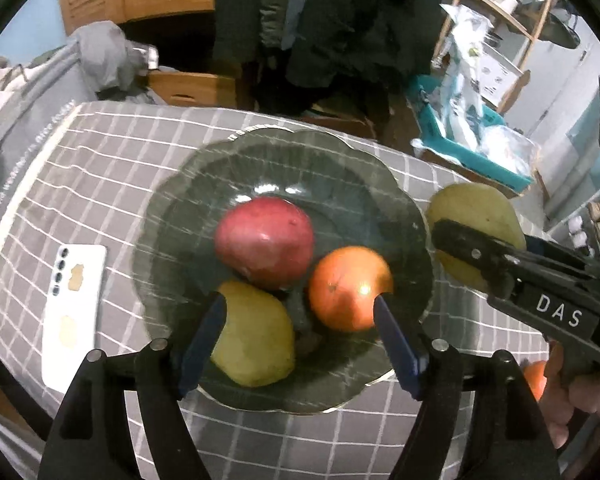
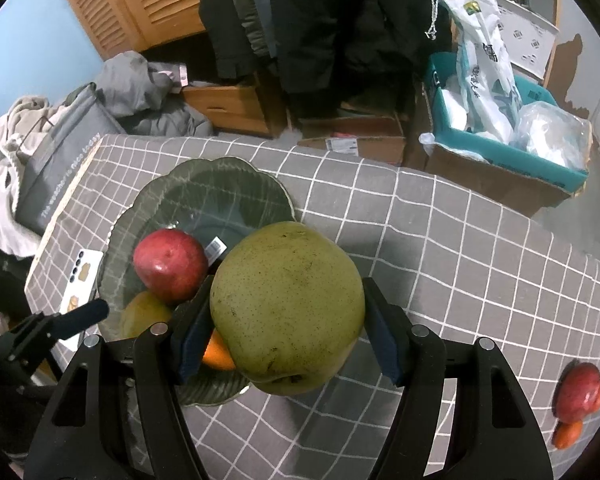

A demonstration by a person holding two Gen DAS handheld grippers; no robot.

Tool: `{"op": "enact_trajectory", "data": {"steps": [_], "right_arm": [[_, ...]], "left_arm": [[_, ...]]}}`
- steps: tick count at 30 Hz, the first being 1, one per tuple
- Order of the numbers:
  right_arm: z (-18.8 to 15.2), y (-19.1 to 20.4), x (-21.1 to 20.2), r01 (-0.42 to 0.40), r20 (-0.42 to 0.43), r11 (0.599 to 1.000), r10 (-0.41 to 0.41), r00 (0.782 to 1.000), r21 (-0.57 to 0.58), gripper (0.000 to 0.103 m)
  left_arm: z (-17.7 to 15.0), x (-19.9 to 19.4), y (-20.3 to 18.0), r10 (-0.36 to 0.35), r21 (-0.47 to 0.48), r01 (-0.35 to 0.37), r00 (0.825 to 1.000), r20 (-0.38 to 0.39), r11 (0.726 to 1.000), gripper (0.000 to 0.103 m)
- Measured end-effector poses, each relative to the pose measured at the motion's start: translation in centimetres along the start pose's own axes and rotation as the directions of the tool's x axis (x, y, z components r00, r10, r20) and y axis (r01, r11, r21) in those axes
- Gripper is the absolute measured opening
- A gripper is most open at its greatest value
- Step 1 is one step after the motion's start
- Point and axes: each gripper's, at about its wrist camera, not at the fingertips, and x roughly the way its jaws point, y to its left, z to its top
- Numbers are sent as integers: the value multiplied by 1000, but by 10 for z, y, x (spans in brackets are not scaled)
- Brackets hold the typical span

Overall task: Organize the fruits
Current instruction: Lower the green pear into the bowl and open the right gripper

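White capitals "DAS" stand on the black body of the right gripper, seen from the left wrist camera. Off the left edge of the surface, a grey bag carries a line of white print along its side that reads "The weather is nice today". A white barcode sticker sits in the green dish behind the red apple; its digits are too small to read. The tall white plastic bag in the teal box bears a green-and-yellow logo and dark characters that cannot be made out.
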Motion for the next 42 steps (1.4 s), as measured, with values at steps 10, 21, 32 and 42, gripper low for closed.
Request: {"op": "enact_trajectory", "data": {"steps": [10,21,32,42], "right_arm": [[5,18,17,-11,-34,999,10,999,-45,69],[10,29,26,-14,-57,998,10,998,-67,72],[15,24,13,-44,-9,998,44,999,-46,79],[19,29,11,-88,-5,995,88,996,-47,79]], "left_arm": [[13,0,39,42,-118,-40,999,11,992,77],[11,-2,42,69,-104,-67,998,15,992,77],[11,-5,39,63,-96,-61,998,18,993,77],[9,-9,41,69,-101,-67,997,18,993,77]]}}
